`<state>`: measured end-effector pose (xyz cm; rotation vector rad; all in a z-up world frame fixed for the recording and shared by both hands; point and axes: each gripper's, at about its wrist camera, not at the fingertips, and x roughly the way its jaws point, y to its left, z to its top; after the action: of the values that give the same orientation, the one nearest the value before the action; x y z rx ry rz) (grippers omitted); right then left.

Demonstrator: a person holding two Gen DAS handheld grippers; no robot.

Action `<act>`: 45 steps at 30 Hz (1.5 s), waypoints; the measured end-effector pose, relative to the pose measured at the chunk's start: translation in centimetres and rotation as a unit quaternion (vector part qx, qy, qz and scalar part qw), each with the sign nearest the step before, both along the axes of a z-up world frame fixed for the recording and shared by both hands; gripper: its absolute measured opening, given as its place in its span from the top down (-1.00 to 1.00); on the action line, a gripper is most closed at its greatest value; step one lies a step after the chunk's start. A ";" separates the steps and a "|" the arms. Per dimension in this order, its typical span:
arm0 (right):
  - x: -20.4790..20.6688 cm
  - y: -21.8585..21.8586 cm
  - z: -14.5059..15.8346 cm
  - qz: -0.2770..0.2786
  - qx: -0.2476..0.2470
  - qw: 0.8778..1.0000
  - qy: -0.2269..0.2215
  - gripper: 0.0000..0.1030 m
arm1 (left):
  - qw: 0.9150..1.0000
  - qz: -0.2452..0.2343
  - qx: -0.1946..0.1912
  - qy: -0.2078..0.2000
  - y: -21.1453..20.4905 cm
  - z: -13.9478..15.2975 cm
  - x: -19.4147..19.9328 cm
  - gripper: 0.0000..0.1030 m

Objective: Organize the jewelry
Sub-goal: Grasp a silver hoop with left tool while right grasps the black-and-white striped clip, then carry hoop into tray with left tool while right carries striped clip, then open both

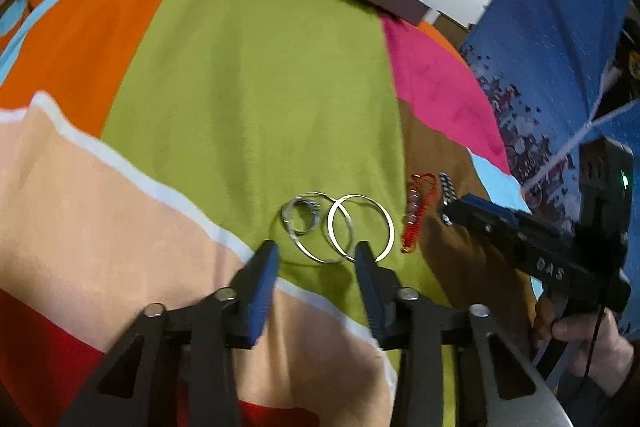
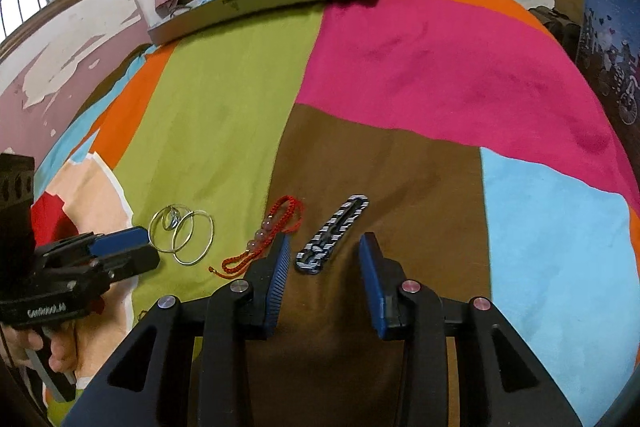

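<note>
Left gripper hanging open, bangles just ahead; right gripper open, straddling striped bracelet.

Silver hoops on patchwork blanket

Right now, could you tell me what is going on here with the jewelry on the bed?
A person holds a gripper in each hand over a patchwork blanket. The left gripper is open over the silver hoops, which overlap, with a small ring beside them. The right gripper is open around the near end of a black-and-white bracelet; a red beaded cord lies by its left finger. Nothing is gripped yet.
</note>
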<state>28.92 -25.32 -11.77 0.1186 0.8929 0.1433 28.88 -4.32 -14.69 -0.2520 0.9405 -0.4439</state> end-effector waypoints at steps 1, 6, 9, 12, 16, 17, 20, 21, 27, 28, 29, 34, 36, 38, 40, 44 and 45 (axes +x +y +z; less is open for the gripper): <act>0.1 0.1 -0.1 0.002 -0.001 1.000 0.001 0.38 | 1.000 0.008 -0.003 0.004 0.2 -0.2 0.3 0.49; 0.1 0.9 0.0 0.009 -0.005 1.000 0.001 0.38 | 0.999 0.018 -0.029 0.016 0.9 -0.8 0.8 0.61; 0.1 0.8 -0.2 0.008 -0.007 1.000 0.005 0.38 | 0.999 0.019 -0.036 0.020 0.9 -1.1 1.0 0.65; 0.3 0.8 -0.4 0.004 -0.008 1.000 0.011 0.38 | 0.999 0.027 -0.032 0.024 1.0 -1.2 1.0 0.83; 0.6 1.0 -0.8 0.003 -0.006 1.000 0.016 0.38 | 0.999 0.032 -0.035 0.026 1.4 -0.9 0.7 0.87; 0.6 1.0 -0.8 0.002 -0.004 1.000 0.018 0.38 | 0.999 0.031 -0.034 0.025 1.3 -0.8 0.5 0.90; 0.9 0.7 -1.0 -0.004 0.006 1.000 0.021 0.38 | 0.999 0.025 -0.031 0.015 1.0 -0.3 -0.1 0.92; 0.9 0.8 -1.1 -0.005 0.007 1.000 0.022 0.38 | 0.999 0.023 -0.030 0.012 0.9 -0.1 -0.2 0.92; 1.4 1.1 -1.5 -0.009 -0.019 0.999 0.041 0.64 | 1.000 0.021 -0.019 0.005 0.4 1.2 -0.7 0.93; 1.4 1.1 -1.5 -0.011 -0.017 0.999 0.042 0.67 | 1.000 0.022 -0.019 0.004 0.4 1.3 -0.8 0.93; 1.4 1.0 -1.5 -0.012 -0.013 0.999 0.041 0.68 | 1.000 0.023 -0.020 0.003 0.5 1.6 -0.9 0.93; 1.5 0.7 -1.4 -0.014 0.007 0.999 0.043 0.70 | 0.999 0.028 -0.019 -0.009 0.7 3.4 -1.6 0.93; 1.3 0.8 -1.0 -0.012 0.010 0.999 0.039 0.71 | 0.999 0.030 -0.016 -0.014 0.7 4.1 -1.9 0.93; 1.1 0.9 -0.6 -0.007 0.010 0.999 0.033 0.71 | 0.999 0.032 -0.014 -0.015 0.7 4.7 -2.3 0.93; 0.8 1.1 -0.2 -0.003 0.013 1.000 0.027 0.71 | 0.999 0.033 -0.014 -0.019 0.9 5.5 -2.8 0.93; 0.3 1.5 1.4 0.005 0.014 1.000 0.002 0.71 | 0.999 0.035 -0.002 -0.031 1.0 6.9 -3.6 0.93; 0.1 1.6 1.7 0.007 0.016 1.000 -0.004 0.71 | 0.999 0.036 0.001 -0.033 1.0 7.4 -3.8 0.93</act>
<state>29.05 -23.69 -10.11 0.1419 0.8843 0.1703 25.10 -3.29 -7.34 -0.2666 0.8653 -0.3828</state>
